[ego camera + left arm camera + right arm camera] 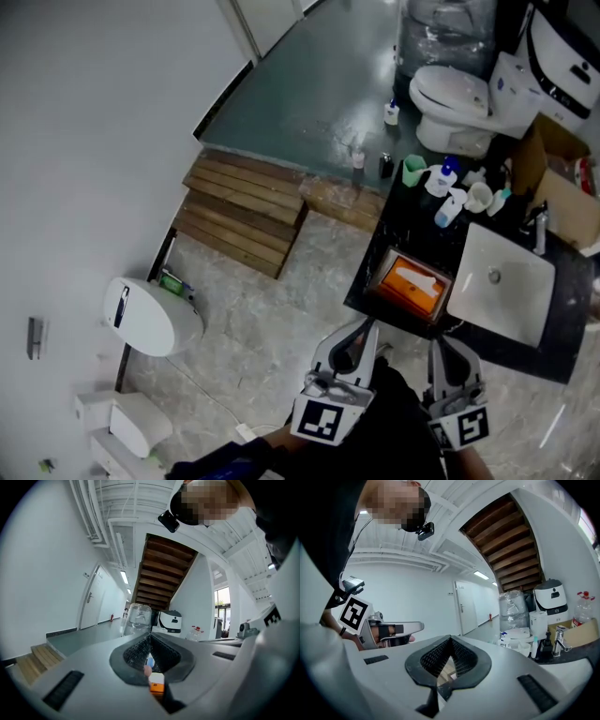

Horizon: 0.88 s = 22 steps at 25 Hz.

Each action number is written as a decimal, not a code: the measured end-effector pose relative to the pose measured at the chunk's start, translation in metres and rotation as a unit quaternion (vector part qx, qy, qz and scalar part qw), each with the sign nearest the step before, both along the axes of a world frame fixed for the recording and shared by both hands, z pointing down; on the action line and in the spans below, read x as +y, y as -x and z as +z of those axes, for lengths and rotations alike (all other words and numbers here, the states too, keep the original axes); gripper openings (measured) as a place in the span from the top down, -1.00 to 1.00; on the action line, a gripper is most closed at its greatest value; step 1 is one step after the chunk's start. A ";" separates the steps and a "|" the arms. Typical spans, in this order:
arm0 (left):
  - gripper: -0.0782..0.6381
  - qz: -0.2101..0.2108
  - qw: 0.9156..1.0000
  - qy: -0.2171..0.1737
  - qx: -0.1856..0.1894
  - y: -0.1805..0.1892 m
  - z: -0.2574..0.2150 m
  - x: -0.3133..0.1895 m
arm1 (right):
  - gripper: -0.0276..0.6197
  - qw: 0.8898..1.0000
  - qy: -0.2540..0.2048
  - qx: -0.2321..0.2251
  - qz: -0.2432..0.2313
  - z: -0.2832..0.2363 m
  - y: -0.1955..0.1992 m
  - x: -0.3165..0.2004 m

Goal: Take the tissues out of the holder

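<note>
While holder (410, 286) lies flat, lengthwise along counter (398, 214)

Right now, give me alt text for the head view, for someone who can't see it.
An orange tissue holder sits on a black counter beside a white sink. The left gripper and right gripper hover just short of it, shut and empty.

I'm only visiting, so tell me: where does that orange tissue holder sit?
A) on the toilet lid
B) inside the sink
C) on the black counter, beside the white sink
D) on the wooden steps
C: the head view shows the orange tissue holder standing on the black counter, right beside the white sink, not in it.
</note>
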State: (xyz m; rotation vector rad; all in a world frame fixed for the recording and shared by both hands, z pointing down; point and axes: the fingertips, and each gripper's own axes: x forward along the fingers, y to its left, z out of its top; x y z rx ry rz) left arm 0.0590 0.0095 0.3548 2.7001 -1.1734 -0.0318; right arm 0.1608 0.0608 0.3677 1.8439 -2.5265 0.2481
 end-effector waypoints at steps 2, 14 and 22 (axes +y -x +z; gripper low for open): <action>0.79 0.006 1.000 0.005 0.000 0.001 0.003 -0.001 | 0.92 1.000 0.014 -0.004 -0.013 0.004 0.005 -0.003; 0.79 0.005 1.000 0.016 -0.022 0.001 0.021 -0.016 | 0.92 0.997 0.053 0.037 -0.031 0.019 0.005 -0.035; 0.79 -0.005 1.000 0.018 -0.018 0.014 0.021 -0.023 | 0.72 0.992 0.091 0.060 -0.055 0.040 -0.001 -0.051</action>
